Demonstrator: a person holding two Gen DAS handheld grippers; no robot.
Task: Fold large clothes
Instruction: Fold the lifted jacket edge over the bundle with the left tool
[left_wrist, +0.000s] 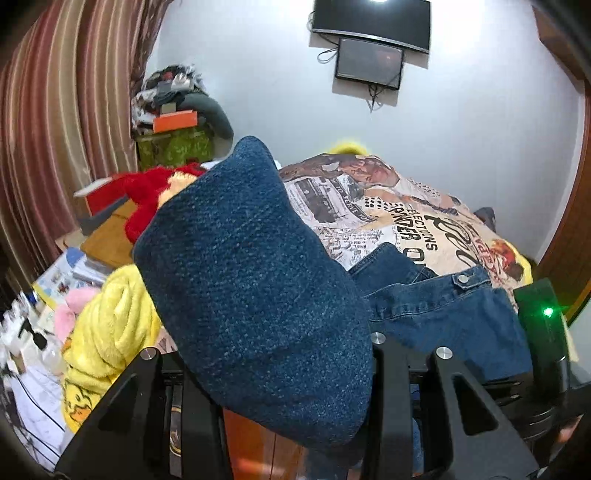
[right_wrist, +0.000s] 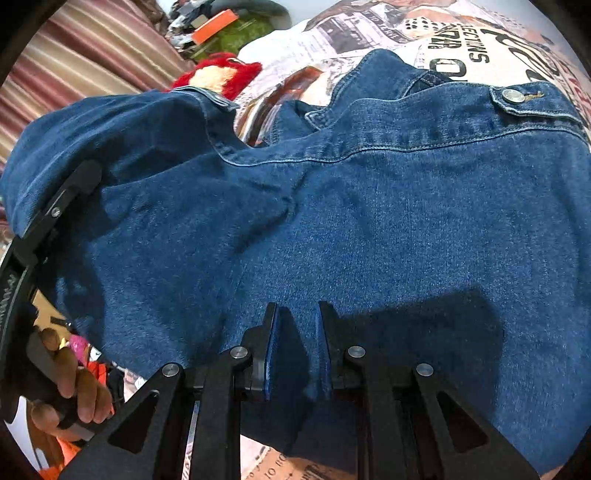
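Up close in the left wrist view, a big fold of the blue denim jacket (left_wrist: 255, 288) hangs over the left gripper (left_wrist: 266, 369) and fills the middle. The cloth hides the fingertips, so I cannot tell if they pinch it or not. More of the jacket, with a metal button (left_wrist: 462, 278) on a flap, lies to the right on the bed cover (left_wrist: 388, 206), which has newspaper pictures and big letters on it. A yellow fluffy blanket (left_wrist: 107, 317) sits at the near left. A red fluffy toy (left_wrist: 147, 199) lies farther back on the left. Striped curtains (left_wrist: 55, 110) hang on the far left. Two dark screens (left_wrist: 369, 40) are on the white wall far behind.

Now the right wrist view. The jacket is spread across the bed and fills nearly the whole picture. The right gripper (right_wrist: 295, 354) has its two fingers (right_wrist: 271, 354) pulled close, pinching a ridge of denim between the blue pads. The button (right_wrist: 512, 96) sits at the far right on its flap. On the left, the other gripper (right_wrist: 55, 206) pokes under a lifted part of the jacket, and a hand (right_wrist: 74, 384) holds its handle at the near left. The red toy (right_wrist: 221, 74) peeks out beyond the collar.
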